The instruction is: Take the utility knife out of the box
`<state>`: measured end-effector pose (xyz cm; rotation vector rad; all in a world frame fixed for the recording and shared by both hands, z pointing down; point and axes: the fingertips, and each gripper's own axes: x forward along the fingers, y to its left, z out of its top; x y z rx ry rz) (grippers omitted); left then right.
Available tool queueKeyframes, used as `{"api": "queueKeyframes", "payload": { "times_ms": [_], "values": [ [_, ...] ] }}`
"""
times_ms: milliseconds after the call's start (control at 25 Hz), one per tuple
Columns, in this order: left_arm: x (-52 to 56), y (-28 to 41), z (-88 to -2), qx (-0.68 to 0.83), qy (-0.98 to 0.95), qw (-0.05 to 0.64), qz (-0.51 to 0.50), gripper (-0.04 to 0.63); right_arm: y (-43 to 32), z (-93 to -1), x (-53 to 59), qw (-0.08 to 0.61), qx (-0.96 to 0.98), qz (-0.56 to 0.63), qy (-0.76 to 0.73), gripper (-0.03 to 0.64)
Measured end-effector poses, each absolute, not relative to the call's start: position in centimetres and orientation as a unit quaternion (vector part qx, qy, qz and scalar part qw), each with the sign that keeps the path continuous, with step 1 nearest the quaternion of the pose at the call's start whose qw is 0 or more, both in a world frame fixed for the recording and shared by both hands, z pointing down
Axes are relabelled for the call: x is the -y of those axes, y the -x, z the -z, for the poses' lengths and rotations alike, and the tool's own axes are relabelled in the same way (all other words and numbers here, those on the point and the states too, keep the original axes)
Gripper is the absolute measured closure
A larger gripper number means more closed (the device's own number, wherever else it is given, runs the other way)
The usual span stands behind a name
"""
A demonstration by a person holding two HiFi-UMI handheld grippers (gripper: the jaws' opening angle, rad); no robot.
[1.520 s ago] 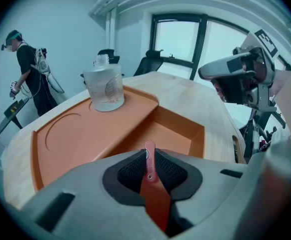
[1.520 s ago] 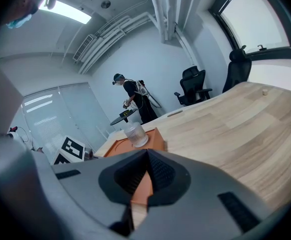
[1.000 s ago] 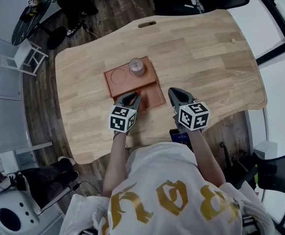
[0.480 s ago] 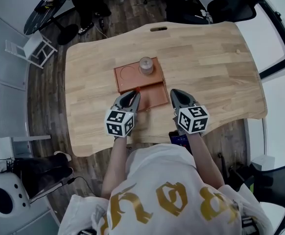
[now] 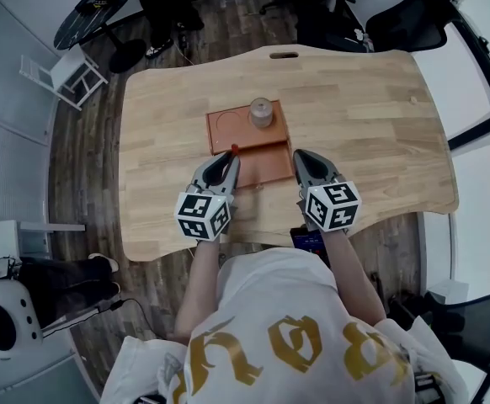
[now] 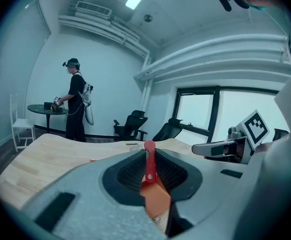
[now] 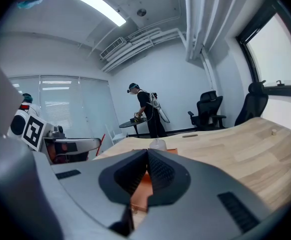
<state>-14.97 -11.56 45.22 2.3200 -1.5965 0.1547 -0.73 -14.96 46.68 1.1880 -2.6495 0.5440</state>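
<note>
An orange-brown box (image 5: 228, 129) lies on the wooden table (image 5: 354, 108). My left gripper (image 5: 227, 163) hangs over the box's near compartment, shut on a thin red utility knife (image 5: 234, 149) whose tip pokes out past the jaws. In the left gripper view the knife (image 6: 148, 171) stands upright between the closed pads of the left gripper (image 6: 148, 154), with the box (image 6: 156, 200) below. My right gripper (image 5: 300, 158) is shut with nothing in it at the box's near right corner. In the right gripper view its jaws (image 7: 147, 156) meet, with the box (image 7: 144, 186) behind.
A small clear jar (image 5: 262, 112) stands in the box's far right compartment, beside a round recess (image 5: 225, 123). A person stands at a round black table (image 5: 89, 11) beyond the wooden table. Office chairs (image 5: 409, 19) sit at the far side.
The knife's red tip now shows beyond the left jaws over the box. Both grippers keep about the same place near the box's front edge while the head view shifts.
</note>
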Motion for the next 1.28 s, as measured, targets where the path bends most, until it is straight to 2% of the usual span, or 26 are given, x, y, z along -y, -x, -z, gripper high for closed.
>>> {"api": "queueKeyframes", "payload": {
  "times_ms": [1280],
  "values": [
    [12.4, 14.3, -46.4, 0.552, -0.816, 0.152, -0.081, 0.54, 0.5, -47.0, 15.1, 0.101, 0.897, -0.178, -0.392, 0.606]
  ]
}}
